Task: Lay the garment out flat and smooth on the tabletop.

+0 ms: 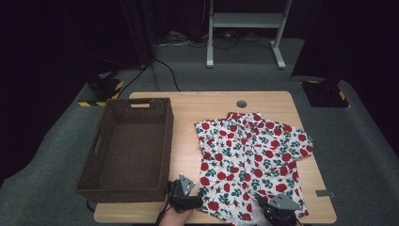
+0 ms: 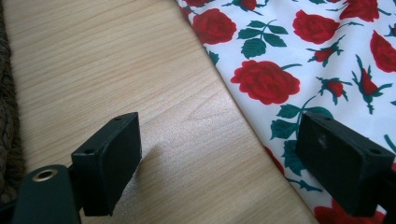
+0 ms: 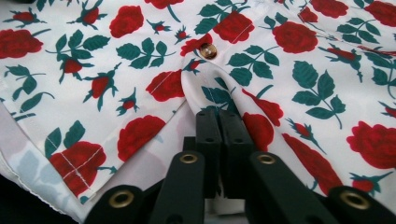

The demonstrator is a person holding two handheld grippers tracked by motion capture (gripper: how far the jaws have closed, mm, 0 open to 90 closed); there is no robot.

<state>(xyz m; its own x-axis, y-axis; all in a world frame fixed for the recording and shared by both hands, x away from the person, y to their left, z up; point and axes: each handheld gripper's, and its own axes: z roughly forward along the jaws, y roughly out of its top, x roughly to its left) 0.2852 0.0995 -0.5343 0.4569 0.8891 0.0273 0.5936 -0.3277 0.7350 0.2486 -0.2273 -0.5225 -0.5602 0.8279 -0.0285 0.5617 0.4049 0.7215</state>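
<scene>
A white shirt printed with red roses lies spread flat on the right half of the wooden table. My left gripper is at the shirt's near-left hem. In the left gripper view it is open, with one jaw over bare wood and the other over the shirt's edge. At the near-right hem my right gripper is shut. The right gripper view shows it pinching a raised fold of the shirt just below a button.
An empty brown wicker basket stands on the table's left side, and its wall is close to my left gripper. A round cable hole sits near the far edge. Beyond the table are grey floor, cables and a white stand.
</scene>
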